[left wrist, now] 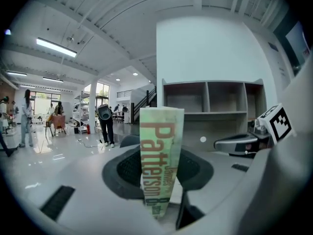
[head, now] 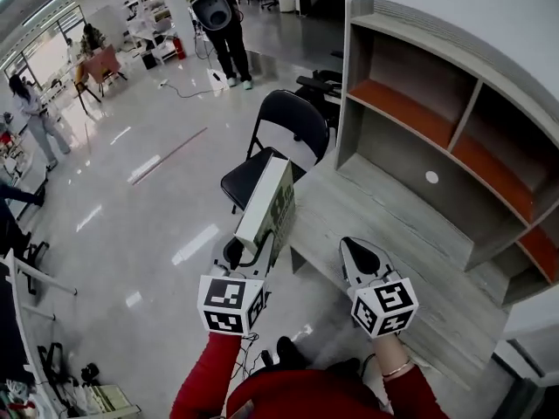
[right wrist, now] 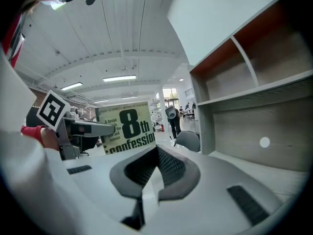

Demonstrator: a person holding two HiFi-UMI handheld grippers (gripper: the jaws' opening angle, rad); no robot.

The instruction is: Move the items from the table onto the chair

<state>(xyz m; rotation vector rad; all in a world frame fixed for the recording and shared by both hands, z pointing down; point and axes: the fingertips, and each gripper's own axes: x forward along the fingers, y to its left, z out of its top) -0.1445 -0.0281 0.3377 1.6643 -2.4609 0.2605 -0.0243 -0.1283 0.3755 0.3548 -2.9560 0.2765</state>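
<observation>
The left gripper [left wrist: 157, 180] is clamped on a book [left wrist: 159, 141] standing upright between its jaws. The right gripper [right wrist: 155, 174] has its jaws together with nothing between them.

In the head view the book [head: 266, 203] covers much of the front of the chair [head: 288, 133] seat. The book's near end is lost between the jaws of the left gripper [head: 251, 250]. In the left gripper view only its spine shows, and the print at its foot is too blurred to read. In the right gripper view the right gripper [right wrist: 156, 152] hides the cover's lower lines. The desk [head: 410, 260] at its near right end and the shelf unit [head: 454, 138] run past the picture's edge. The people far across the floor are too small to tell apart
</observation>
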